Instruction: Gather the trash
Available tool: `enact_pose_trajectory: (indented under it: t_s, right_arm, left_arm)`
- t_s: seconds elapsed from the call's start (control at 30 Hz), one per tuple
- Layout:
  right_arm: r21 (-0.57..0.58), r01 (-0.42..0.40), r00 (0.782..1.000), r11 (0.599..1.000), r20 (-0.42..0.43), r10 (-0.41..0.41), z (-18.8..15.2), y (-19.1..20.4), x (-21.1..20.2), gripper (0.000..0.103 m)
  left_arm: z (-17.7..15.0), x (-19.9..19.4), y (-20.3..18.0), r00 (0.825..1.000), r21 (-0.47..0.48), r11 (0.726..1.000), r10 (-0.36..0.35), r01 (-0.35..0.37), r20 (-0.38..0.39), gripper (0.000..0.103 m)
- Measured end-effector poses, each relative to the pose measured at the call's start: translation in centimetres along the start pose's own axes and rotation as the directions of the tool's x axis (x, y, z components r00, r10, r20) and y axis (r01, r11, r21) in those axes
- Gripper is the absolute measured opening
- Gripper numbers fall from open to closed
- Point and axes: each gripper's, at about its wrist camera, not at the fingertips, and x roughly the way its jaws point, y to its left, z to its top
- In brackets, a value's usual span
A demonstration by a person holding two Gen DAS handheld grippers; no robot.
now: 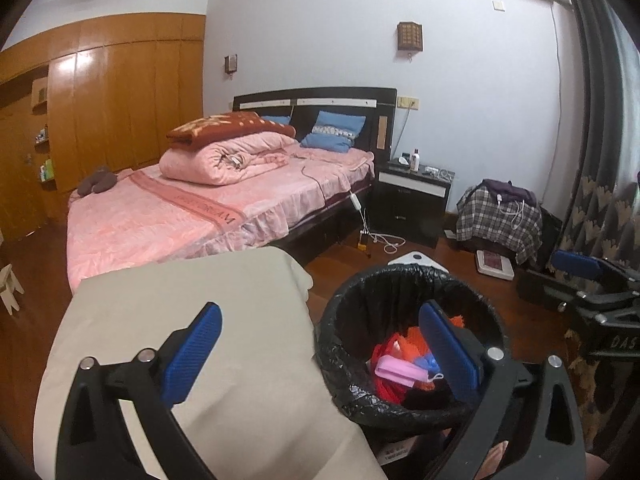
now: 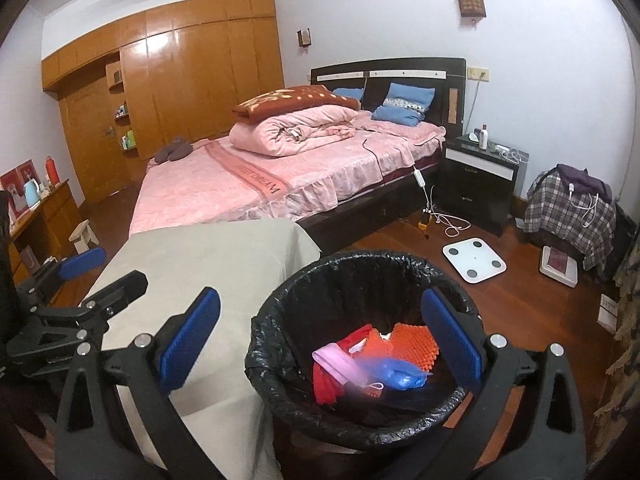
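We see the left gripper (image 1: 320, 344) and the right gripper (image 2: 320, 334) both with jaws spread wide and nothing between the blue pads (image 2: 191, 336). The black-lined trash bin (image 2: 288, 312) stands on the wooden floor (image 2: 520, 312), just beside the right edge of the beige-covered table (image 2: 192, 264). Inside lie red, orange, pink and blue scraps (image 2: 372, 356).

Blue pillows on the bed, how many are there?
2: one blue pillow leans on the headboard nearest the nightstand, the other peeks out behind the red blanket. More may be hidden.
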Motion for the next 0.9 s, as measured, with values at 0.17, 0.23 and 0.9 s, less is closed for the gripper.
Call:
enact_pose_trajectory:
  t_s: [0.17, 0.23, 0.9]
  right_arm:
    - [-0.003, 0.000, 1.000, 1.000, 0.010, 0.000, 0.1, 0.4, -0.5, 0.098]
    - [-0.004, 0.000, 1.000, 1.000, 0.010, 0.000, 0.2, 0.4, -0.6, 0.098]
    - [-0.007, 0.001, 1.000, 1.000, 0.015, -0.001, 0.2, 0.7, -0.8, 0.098]
  left_arm:
    - [0.2, -0.8, 0.1, 1.000, 0.000, 1.000, 0.009, -0.009, 0.018, 0.097]
    - [0.3, -1.0, 0.1, 1.000, -0.004, 1.000, 0.012, -0.012, 0.019, 0.097]
    - [0.3, -1.4, 0.3, 0.999, -0.006, 1.000, 0.023, -0.023, 0.024, 0.097]
